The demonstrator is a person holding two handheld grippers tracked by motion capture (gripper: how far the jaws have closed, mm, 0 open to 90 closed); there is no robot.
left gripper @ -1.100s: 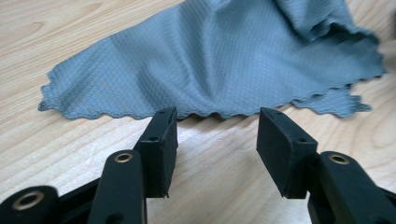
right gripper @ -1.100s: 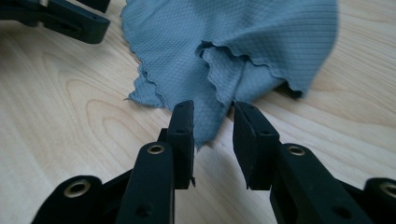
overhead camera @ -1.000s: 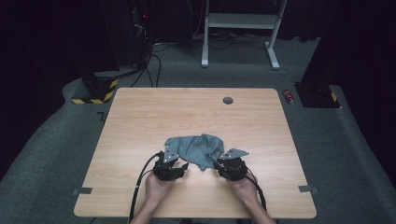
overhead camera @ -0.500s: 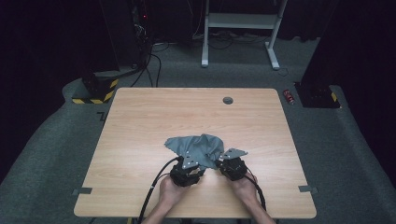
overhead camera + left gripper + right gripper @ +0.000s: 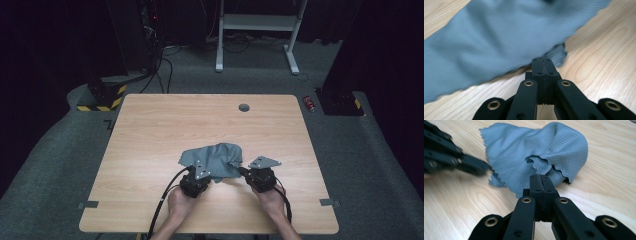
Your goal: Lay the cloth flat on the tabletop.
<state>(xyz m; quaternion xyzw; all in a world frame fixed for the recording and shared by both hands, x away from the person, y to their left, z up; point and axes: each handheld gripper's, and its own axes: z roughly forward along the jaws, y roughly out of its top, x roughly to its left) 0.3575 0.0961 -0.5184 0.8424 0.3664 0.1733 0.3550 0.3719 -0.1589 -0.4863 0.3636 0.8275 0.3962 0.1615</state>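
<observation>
A dark room is surrounding a light wooden table (image 5: 150, 150) that is standing on grey carpet, with a white desk frame (image 5: 260, 30) and tangled cables (image 5: 165, 60) lying on the floor beyond the table's far edge.

In the high view, a crumpled grey-blue cloth (image 5: 212, 159) is lying on the table, toward the near half and well short of the small round grommet (image 5: 244, 107) near the far edge. The left gripper (image 5: 209, 176) is sitting at the cloth's near edge, and the right gripper (image 5: 242, 171) is sitting at the cloth's near right corner; the person's bare hands are reaching in from the table's near edge behind them.

In the left gripper view, the left gripper (image 5: 541, 60) is pointing at the cloth (image 5: 499, 37), whose scalloped edge is running slantwise just past the tips. Its jaws have just been closing and are now standing pressed together; whether a bit of cloth edge is pinched there cannot be told.

In the right gripper view, the right gripper (image 5: 540, 177) is resting with its jaws fully together, tips right at the cloth's (image 5: 536, 147) folded, frayed hem; whether fabric is caught between them cannot be told. The left gripper (image 5: 482, 168) is coming in blurred beside the cloth's left edge.
</observation>
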